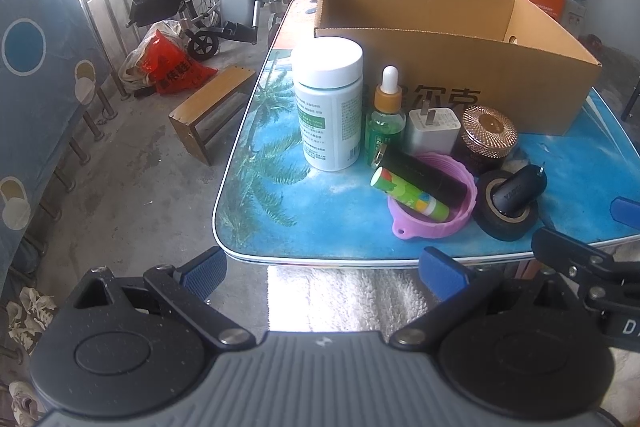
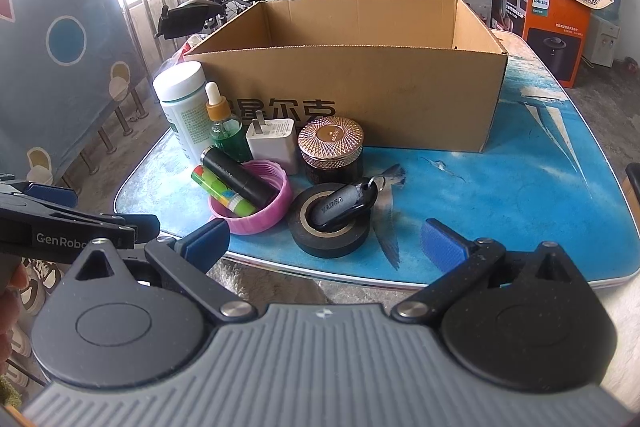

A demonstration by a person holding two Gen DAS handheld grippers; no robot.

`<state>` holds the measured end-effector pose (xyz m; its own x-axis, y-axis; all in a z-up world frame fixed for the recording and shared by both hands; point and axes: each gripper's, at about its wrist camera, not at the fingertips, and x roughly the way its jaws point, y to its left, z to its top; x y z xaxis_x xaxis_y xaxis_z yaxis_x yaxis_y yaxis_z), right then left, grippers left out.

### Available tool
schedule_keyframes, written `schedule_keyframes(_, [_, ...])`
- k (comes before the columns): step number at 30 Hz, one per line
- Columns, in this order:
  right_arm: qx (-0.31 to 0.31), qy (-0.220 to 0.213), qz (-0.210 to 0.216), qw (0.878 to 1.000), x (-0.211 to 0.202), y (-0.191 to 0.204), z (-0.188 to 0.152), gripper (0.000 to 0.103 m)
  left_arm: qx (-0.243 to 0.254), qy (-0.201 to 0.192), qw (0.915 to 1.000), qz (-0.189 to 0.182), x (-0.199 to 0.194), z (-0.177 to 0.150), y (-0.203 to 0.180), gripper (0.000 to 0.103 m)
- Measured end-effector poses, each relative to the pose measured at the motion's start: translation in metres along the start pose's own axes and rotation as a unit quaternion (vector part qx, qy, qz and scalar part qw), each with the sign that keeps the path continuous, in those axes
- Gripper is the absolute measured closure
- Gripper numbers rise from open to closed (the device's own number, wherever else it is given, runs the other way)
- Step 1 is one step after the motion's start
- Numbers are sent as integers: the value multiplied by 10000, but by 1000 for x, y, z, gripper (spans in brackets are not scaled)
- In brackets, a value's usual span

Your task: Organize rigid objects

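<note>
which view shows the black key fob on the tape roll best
The right wrist view: the key fob lies side-on with its lettering and key ring readable, resting in the hole of the tape roll. The left wrist view shows it end-on, foreshortened, the ring barely visible.

Pink cap point(image 2: 262, 213), black tape roll point(image 2: 330, 233), brown box point(image 2: 360, 83), blue palm-print table point(image 1: 280, 187)

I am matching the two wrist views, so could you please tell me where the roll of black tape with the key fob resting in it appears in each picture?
Left wrist view: the roll of black tape lies lower right of centre, near the table's front edge, right of the pink lid.
Right wrist view: the roll of black tape lies just left of centre, again right of the pink lid.
Shared landmark: the cardboard box behind it.
</note>
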<state>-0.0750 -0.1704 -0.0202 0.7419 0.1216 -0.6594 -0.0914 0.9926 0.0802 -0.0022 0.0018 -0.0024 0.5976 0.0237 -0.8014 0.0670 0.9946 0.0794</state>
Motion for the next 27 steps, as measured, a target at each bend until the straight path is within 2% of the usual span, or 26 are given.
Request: schedule_keyframes(27, [30,-2,6,10000,1,1,-1,1,6,10,10000,3,0,0,0,0])
